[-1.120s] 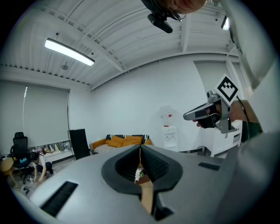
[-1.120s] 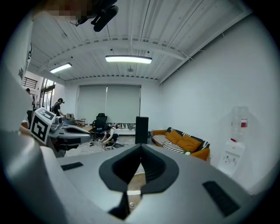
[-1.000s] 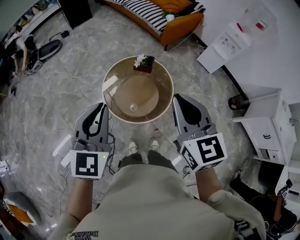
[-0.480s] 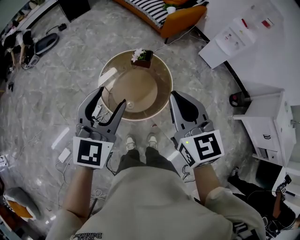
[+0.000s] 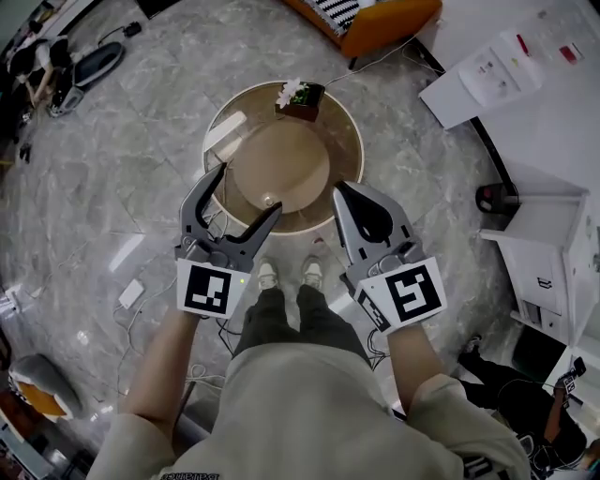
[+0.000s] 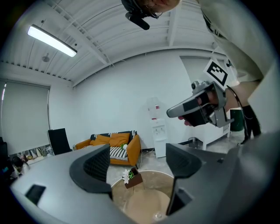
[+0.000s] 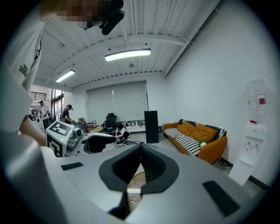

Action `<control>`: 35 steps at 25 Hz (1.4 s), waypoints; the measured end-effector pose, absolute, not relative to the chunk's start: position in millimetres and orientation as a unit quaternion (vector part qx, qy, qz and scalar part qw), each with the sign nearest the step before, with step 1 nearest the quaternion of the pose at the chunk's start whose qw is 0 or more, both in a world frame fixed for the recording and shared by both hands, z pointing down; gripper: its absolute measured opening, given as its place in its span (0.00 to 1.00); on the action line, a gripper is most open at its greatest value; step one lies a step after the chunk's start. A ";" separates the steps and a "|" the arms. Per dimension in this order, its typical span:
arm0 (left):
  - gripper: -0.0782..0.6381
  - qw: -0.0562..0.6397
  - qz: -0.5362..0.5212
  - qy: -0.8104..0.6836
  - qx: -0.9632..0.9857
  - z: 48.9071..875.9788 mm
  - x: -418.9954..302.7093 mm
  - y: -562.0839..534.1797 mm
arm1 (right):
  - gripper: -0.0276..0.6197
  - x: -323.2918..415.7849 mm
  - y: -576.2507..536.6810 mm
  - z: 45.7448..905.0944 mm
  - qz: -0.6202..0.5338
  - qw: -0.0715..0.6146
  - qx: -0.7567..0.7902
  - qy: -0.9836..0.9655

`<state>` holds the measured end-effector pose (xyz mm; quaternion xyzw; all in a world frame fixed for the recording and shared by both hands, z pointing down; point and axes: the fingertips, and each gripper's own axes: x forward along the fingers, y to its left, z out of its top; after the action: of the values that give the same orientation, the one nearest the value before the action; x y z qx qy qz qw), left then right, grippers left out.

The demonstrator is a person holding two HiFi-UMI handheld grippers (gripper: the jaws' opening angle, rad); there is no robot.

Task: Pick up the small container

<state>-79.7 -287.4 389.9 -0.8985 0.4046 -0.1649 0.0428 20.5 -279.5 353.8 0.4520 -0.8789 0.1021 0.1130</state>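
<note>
The small container (image 5: pixel 270 199) is a little clear round cup on the round glass table (image 5: pixel 220 141), near its front edge. It also shows low in the left gripper view, as the small container (image 6: pixel 159 215). My left gripper (image 5: pixel 249 189) hovers over the table's front left rim, its jaws opening wide with nothing between them; the container lies just beyond its right fingertip. My right gripper (image 5: pixel 341 189) is shut and empty, its tip at the table's front right rim. In their own views, the left gripper (image 6: pixel 138 164) stands apart and the right gripper (image 7: pixel 140 153) is closed.
A brown planter box with white flowers (image 5: pixel 300 98) stands at the table's far edge. An orange sofa (image 5: pixel 384 19) is behind it, with white cabinets (image 5: pixel 553 244) on the right. Cables and a power strip (image 5: pixel 129 294) lie on the marble floor at the left. The person's shoes (image 5: pixel 289 274) are by the table.
The left gripper went from shut to wide open and moved forward and right, over the table's rim. The right gripper stayed shut and shifted slightly forward.
</note>
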 end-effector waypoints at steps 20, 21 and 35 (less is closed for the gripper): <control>0.65 -0.043 -0.230 0.388 -0.892 640.1 -66.4 -329.0 | 0.04 3.3 -328.7 553.0 0.146 0.189 0.422 -0.875; 0.65 -0.050 -0.233 0.387 -0.891 653.8 -67.2 -328.4 | 0.04 0.0 -328.0 562.7 0.150 0.190 0.418 -0.875; 0.65 -0.112 -0.273 0.359 -0.885 834.1 -55.3 -310.7 | 0.04 -11.8 -323.5 688.8 0.180 0.228 0.391 -0.873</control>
<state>-55.3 -310.7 834.1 -0.8854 0.3590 -0.2731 -0.1120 -11.8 -323.5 688.8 0.3909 -0.8733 0.1802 0.2283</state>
